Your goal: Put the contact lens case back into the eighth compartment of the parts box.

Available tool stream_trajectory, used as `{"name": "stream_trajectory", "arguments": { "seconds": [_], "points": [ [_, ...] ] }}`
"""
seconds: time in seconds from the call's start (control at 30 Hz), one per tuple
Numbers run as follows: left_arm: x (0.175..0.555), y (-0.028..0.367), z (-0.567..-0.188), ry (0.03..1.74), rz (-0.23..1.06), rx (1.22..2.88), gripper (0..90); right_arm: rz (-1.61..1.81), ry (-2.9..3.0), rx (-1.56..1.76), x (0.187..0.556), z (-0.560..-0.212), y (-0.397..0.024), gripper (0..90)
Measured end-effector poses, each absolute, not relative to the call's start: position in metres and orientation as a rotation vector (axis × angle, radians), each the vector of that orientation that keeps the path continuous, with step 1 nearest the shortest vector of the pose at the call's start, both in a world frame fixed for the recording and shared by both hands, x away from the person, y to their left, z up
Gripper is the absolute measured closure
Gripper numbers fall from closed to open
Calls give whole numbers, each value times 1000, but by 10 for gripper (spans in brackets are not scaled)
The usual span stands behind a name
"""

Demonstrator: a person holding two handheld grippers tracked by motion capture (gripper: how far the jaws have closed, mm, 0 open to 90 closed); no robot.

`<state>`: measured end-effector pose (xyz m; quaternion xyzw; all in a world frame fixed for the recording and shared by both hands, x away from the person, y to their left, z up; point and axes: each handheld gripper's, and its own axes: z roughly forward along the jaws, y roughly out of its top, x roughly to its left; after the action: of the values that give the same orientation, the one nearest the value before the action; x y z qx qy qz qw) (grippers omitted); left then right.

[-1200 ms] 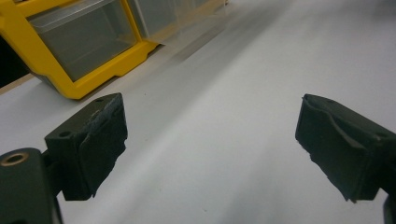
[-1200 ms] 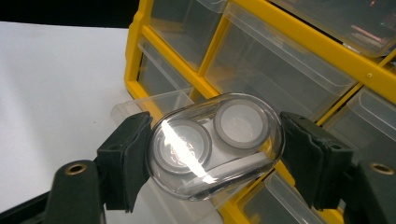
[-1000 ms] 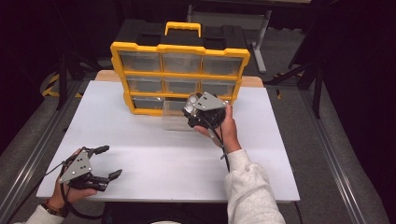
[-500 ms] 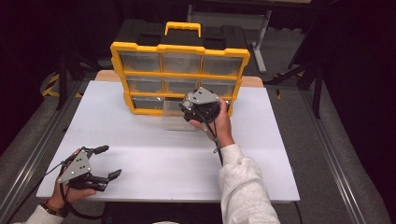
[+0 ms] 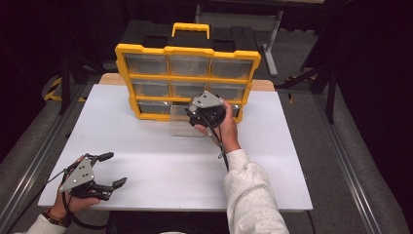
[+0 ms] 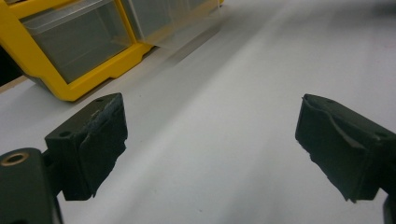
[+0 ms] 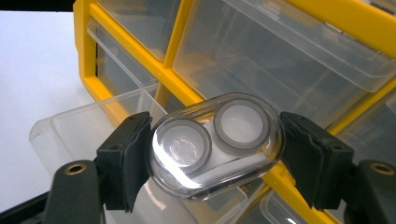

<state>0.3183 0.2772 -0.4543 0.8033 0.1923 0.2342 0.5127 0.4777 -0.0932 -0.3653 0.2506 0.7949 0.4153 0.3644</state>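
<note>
A yellow organizer (image 5: 187, 80) with clear drawers stands upright at the back of the white table (image 5: 160, 170). One clear drawer (image 5: 182, 126) is pulled out of its bottom row and rests on the table. My right gripper (image 5: 198, 115) hovers just above that drawer. It is shut on a clear oval case (image 7: 217, 142) with two round white discs inside, which hangs over the open drawer (image 7: 79, 130). My left gripper (image 5: 113, 169) rests open near the front left corner with nothing between its pads (image 6: 100, 140).
The organizer's frame (image 7: 182, 88) is close behind the held case. A yellow handle (image 5: 190, 28) tops the organizer. Bare white table lies between the two hands and to the right of the right forearm. Dark floor and metal stands surround the table.
My right gripper, with the clear case in it, has shifted a little left and closer to the organizer's bottom row. The left gripper has stayed where it was.
</note>
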Motion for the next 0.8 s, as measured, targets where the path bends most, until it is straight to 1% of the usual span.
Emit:
{"name": "stream_trajectory", "arguments": {
  "seconds": [0.8],
  "points": [
    [319, 277, -455, 460, 560, 1943, 107, 1077, 2074, 669, 481, -373, -90, 281]
  ]
}}
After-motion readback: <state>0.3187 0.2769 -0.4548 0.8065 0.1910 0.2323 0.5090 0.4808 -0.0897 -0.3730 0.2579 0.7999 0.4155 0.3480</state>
